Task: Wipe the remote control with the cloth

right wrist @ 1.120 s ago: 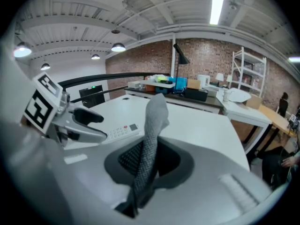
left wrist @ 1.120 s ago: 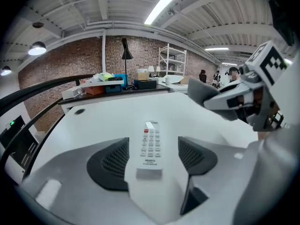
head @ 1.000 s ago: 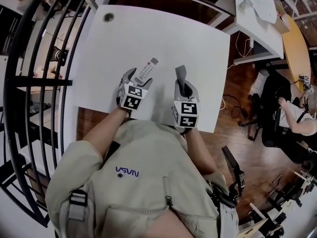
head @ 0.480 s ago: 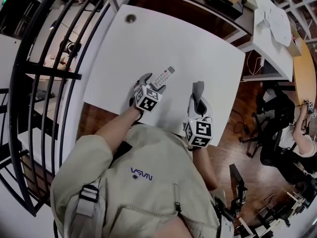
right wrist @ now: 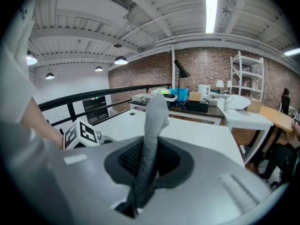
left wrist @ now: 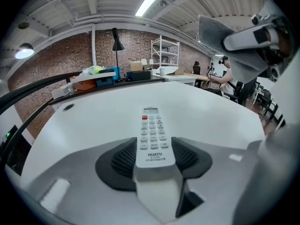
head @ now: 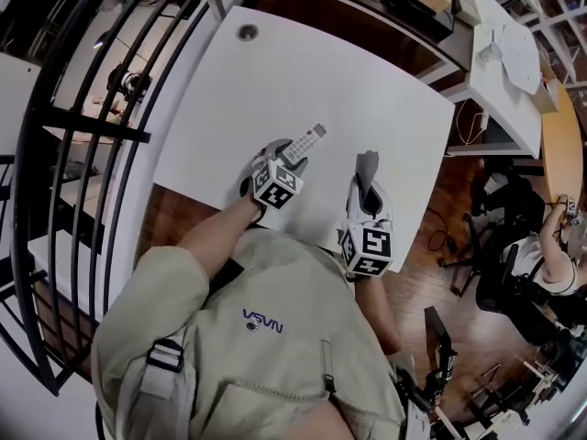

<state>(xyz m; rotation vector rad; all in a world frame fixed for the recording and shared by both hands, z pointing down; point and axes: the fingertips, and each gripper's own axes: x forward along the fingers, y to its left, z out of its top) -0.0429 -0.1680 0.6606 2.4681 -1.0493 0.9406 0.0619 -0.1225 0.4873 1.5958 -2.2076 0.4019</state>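
The left tongs [left wrist: 154, 146] have just been closing and are now gripping the near end of the white remote control [left wrist: 152, 130] by its sides. Its long axis is running straight ahead of them, out over the bench [head: 367, 90] toward its far right corner. The right tongs [right wrist: 147, 158] are clamping a grey cloth [right wrist: 152, 125] that is standing upright, just right of the remote, by the bench's near edge. Bare bench is lying all around.

I've just been closing my left gripper [left wrist: 154, 153] onto the slim white plastic remote control [left wrist: 151, 134]; its near end is clamped, and it lies flat on the white tabletop [left wrist: 89, 121].
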